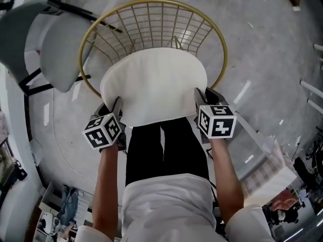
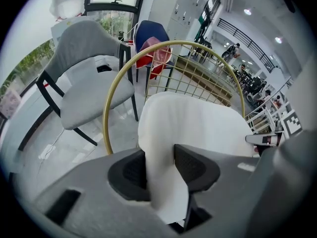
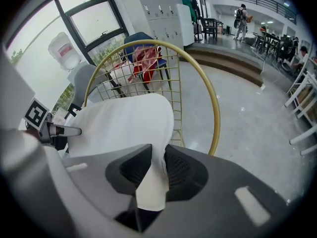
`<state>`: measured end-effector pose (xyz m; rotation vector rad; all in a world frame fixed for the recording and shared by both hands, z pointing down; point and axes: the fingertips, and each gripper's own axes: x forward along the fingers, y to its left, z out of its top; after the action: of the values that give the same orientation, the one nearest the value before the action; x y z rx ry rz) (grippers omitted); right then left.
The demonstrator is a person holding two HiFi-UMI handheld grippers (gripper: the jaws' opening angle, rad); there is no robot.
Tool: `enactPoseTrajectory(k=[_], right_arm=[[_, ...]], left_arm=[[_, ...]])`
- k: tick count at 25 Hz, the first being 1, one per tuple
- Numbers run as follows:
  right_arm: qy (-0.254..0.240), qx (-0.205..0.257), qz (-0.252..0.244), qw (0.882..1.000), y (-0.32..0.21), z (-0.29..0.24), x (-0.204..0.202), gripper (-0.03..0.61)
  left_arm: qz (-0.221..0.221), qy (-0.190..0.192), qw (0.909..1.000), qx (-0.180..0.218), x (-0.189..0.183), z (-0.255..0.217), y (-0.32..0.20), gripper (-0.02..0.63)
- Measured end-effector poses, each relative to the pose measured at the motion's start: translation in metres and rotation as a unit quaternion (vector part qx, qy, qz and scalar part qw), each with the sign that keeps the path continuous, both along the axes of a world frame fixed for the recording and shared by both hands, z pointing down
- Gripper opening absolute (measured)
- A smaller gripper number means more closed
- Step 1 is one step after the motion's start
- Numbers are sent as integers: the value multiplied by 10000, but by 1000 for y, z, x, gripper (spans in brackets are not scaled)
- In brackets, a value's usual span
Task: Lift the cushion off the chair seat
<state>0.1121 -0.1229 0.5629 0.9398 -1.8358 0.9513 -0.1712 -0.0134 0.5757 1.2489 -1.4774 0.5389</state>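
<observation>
Two holds in place: left gripper (image 2: 161, 170) and right gripper (image 3: 157, 167) each clench the near edge of the round cream fabric cushion (image 1: 154, 84) over the gold wire chair (image 1: 151, 29). Judged soft, light; side-edge pinches suit it.

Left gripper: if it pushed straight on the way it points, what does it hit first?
Left gripper: the white cushion pinched in its fingers; behind it, probably the gold wire chair, depth unclear.

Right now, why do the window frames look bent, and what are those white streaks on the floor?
Right gripper view and left gripper view: wide-angle lenses bend the window frames and blacken the corners. Head view: the streaks are light glaring off the floor.
</observation>
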Motion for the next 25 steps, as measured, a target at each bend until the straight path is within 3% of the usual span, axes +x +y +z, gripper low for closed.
enactPoseTrajectory(k=[25], right_arm=[[-196, 256, -39, 9995, 5, -102, 8, 81]], left_arm=[[60, -3, 9995, 309, 6, -93, 4, 153]])
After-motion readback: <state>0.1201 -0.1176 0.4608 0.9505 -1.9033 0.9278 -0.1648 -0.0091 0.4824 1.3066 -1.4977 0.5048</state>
